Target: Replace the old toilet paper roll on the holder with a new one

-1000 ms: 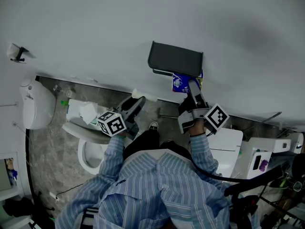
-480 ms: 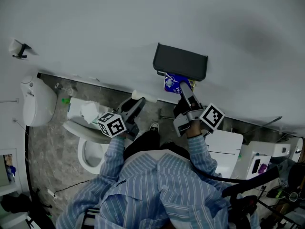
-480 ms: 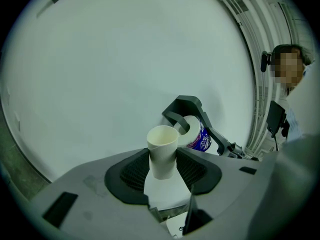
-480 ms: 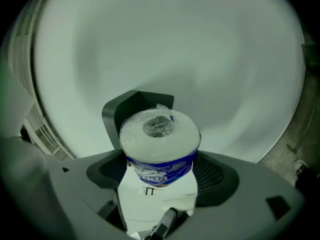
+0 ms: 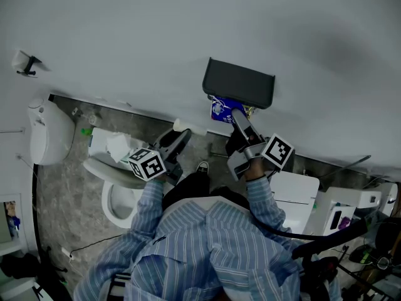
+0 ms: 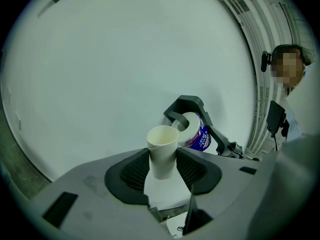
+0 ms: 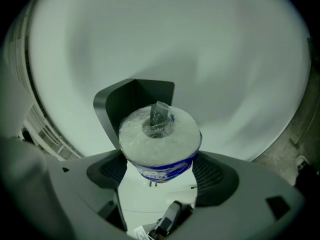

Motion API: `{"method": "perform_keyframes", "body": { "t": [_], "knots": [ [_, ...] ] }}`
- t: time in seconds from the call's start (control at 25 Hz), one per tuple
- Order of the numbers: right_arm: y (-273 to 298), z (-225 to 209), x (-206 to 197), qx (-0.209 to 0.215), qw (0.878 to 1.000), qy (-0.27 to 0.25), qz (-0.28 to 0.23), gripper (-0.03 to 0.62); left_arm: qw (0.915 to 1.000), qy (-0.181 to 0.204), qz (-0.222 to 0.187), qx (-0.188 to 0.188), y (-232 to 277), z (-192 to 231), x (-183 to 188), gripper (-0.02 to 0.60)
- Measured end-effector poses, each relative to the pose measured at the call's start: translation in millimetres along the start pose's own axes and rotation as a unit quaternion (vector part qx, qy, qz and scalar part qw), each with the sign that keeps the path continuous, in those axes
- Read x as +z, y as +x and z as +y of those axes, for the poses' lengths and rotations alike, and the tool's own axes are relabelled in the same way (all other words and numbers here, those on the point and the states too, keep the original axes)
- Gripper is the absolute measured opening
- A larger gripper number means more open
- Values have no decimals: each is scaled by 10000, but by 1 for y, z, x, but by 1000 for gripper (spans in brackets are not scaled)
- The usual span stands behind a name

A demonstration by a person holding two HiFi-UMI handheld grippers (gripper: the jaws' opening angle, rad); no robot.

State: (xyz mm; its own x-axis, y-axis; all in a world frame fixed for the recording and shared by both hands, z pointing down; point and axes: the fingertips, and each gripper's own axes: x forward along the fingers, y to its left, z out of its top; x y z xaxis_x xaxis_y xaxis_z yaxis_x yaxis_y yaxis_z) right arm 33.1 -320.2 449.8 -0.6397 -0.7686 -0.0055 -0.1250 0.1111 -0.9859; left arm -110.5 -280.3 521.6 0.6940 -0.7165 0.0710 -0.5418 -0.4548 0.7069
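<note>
A dark holder (image 5: 238, 83) jutted from a bare white wall (image 5: 188, 30), with open wall on every side. The right gripper (image 5: 230, 115) clamped a wrapped toilet paper roll (image 7: 160, 144) right at the holder's lower edge. The left gripper (image 5: 178, 138), well apart to the left, clamped an empty cardboard tube (image 6: 162, 149).

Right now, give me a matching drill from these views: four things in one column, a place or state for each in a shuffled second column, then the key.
Things:
1. cardboard tube
2. wrapped roll
3. holder
4. toilet

Places or states:
A. dark, mounted on the wall
B. on the floor, at the head view's left
C. clamped in the right gripper
D. clamped in the left gripper

Pairs: 1-D, 2-C, 3-A, 4-B.
</note>
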Motion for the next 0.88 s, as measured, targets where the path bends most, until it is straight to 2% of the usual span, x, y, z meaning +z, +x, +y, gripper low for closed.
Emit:
{"method": "perform_keyframes", "body": {
  "t": [0.12,0.48,0.88],
  "knots": [
    [2,0,-4,76,9998,151,120,413,10000,-6,-1,-5,3,-2,0,170],
    [7,-1,-11,218,9982,172,527,413,10000,4,-10,77,5,-3,-5,170],
    [8,0,-10,367,9977,-15,562,414,9999,-5,-4,153,2,-2,-6,170]
  ]
}}
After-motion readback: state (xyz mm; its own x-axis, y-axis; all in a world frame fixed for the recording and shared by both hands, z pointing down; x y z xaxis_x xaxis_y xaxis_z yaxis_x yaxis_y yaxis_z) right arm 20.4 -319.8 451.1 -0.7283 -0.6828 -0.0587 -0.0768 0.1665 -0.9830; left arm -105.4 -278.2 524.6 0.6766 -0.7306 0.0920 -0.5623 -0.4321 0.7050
